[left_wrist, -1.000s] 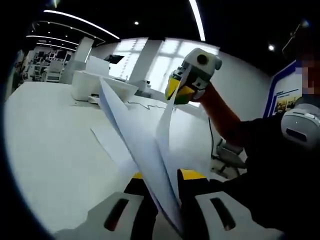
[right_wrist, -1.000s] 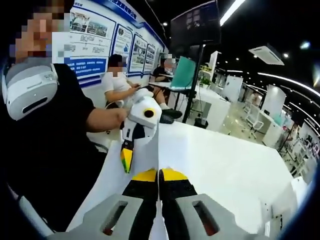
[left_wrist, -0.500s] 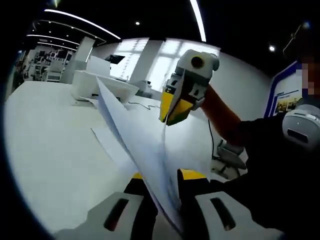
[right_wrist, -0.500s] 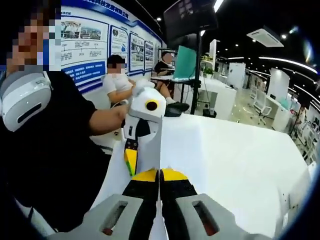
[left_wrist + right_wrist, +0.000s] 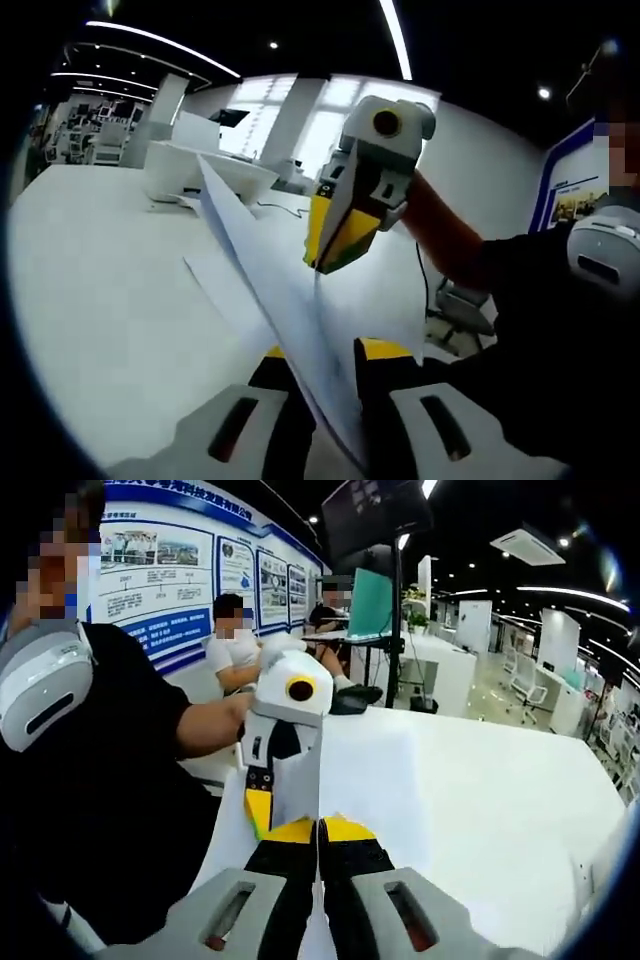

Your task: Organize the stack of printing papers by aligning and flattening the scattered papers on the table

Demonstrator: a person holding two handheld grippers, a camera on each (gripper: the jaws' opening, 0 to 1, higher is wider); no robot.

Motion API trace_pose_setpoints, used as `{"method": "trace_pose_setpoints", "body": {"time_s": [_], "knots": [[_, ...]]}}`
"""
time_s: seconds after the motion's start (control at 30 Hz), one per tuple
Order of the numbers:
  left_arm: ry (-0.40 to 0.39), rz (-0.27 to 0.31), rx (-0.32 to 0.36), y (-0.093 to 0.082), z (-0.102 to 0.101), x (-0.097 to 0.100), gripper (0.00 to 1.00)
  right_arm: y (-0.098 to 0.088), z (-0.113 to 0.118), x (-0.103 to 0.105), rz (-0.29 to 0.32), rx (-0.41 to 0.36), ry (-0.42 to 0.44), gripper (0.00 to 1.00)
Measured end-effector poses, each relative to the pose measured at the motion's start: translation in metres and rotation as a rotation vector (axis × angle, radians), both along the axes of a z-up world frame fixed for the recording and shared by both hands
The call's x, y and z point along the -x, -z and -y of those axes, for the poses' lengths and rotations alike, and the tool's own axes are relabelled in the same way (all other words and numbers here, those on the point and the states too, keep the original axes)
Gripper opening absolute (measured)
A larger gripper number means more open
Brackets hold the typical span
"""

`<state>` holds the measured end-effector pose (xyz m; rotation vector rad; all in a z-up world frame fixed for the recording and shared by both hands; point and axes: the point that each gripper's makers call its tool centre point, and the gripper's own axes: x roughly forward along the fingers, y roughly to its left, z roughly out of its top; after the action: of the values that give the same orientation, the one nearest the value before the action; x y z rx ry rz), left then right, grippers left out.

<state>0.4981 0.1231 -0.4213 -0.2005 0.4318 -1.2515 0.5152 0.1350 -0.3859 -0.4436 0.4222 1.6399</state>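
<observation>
Behind both grippers spreads a broad white table (image 5: pixel 90 300) in a bright office hall, with a white desktop printer (image 5: pixel 190 168) at its far end. Lifted edge-up off that table is the stack of white printing papers (image 5: pixel 270 290), with a loose white sheet (image 5: pixel 215 290) lying flat beneath it. The left gripper (image 5: pixel 322 355) has its black, yellow-tipped jaws closed on the stack's near edge, so the sheets fan up and away from it towards the printer. The right gripper (image 5: pixel 318 830) looks clamped shut on the opposite edge, though the paper there is seen edge-on and is hard to read. Each gripper points at the other along the stack's long axis, the two held close together, so lowering and squaring the sheets will likely need both ends brought down level together.
</observation>
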Motion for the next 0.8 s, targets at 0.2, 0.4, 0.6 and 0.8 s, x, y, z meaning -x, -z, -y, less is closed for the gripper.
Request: {"method": "trace_pose_setpoints", "body": {"time_s": [0.2, 0.4, 0.6, 0.8], "knots": [[-0.004, 0.000, -0.003, 0.0010, -0.0004, -0.0014, 0.18, -0.0007, -0.0044, -0.0003, -0.007, -0.015, 0.006, 0.00], [-0.007, -0.001, -0.006, 0.0023, -0.0009, -0.0016, 0.17, 0.0020, -0.0058, -0.0021, -0.020, -0.023, 0.013, 0.00], [-0.010, 0.002, -0.009, 0.0030, -0.0017, -0.0023, 0.14, 0.0040, -0.0068, -0.0032, -0.030, -0.028, 0.020, 0.00], [-0.028, 0.019, -0.018, 0.0039, -0.0033, -0.0046, 0.08, 0.0033, -0.0084, -0.0034, -0.005, -0.041, 0.018, 0.00]]}}
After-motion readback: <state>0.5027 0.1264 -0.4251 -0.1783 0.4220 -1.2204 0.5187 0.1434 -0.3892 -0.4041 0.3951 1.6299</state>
